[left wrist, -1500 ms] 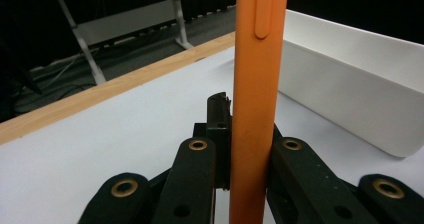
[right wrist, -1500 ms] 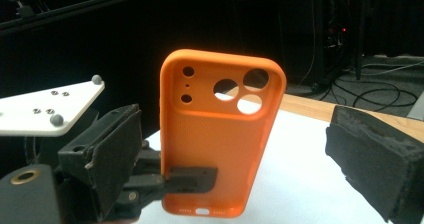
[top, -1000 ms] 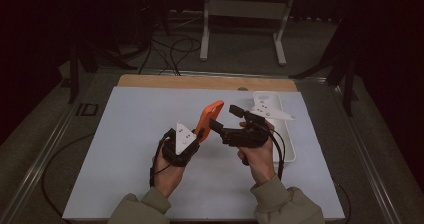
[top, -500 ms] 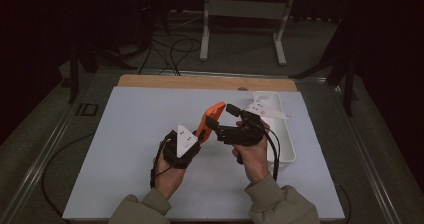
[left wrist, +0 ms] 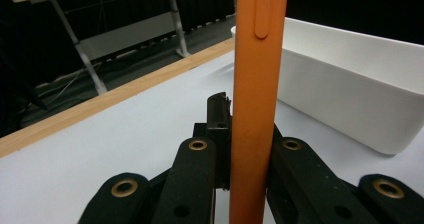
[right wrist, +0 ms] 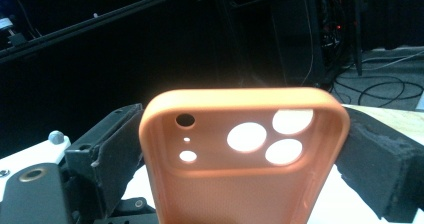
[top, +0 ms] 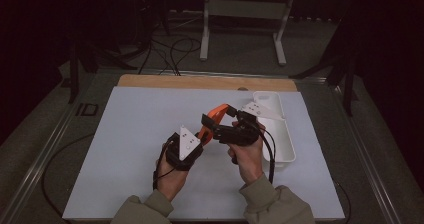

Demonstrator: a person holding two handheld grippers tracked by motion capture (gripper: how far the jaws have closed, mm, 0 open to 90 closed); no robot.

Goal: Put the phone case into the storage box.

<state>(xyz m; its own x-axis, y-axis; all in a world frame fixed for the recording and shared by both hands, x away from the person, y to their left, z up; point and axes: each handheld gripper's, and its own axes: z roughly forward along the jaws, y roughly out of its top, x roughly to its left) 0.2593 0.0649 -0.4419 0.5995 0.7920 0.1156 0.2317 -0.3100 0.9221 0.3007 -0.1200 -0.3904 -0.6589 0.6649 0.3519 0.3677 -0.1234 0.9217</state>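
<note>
Phone case (top: 214, 118), orange, looks light and bendy; left gripper (top: 196, 140) clamps its side edges, right gripper (top: 212, 126) brackets its camera end, best gripped by the rims.

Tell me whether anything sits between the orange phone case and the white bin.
Nothing visible does. The orange phone case is clamped in the left hand-held gripper and flanked by the right hand-held gripper's jaws, above the table. The white bin lies just beyond, open.
</note>
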